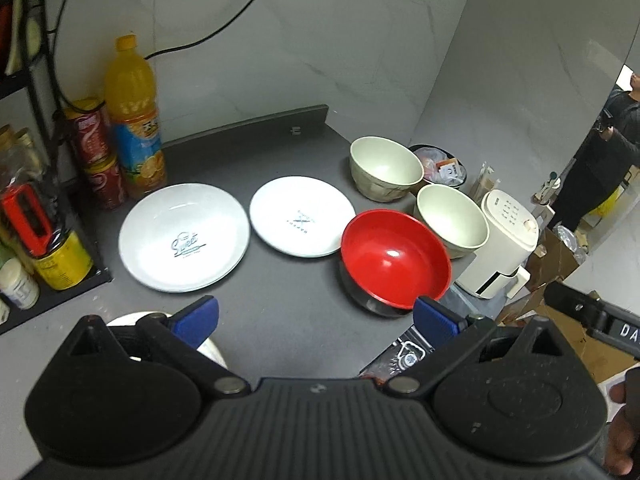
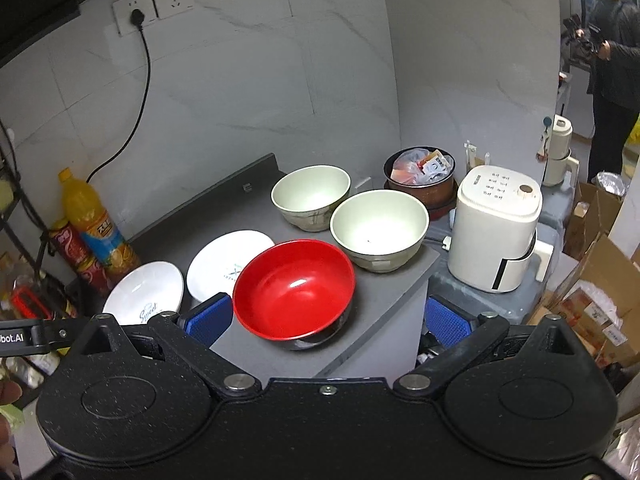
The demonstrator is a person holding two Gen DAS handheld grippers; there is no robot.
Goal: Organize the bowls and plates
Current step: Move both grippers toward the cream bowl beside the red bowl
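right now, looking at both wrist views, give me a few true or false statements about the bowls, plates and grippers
1. The red bowl is stacked inside a cream bowl. False: it sits alone on the grey counter.
2. Two white plates lie side by side, unstacked. True.
3. The left gripper is shut on a plate. False: its jaws are open and empty.
4. Two cream bowls stand upright behind the red bowl. True.
5. The right gripper is open, holding nothing. True.
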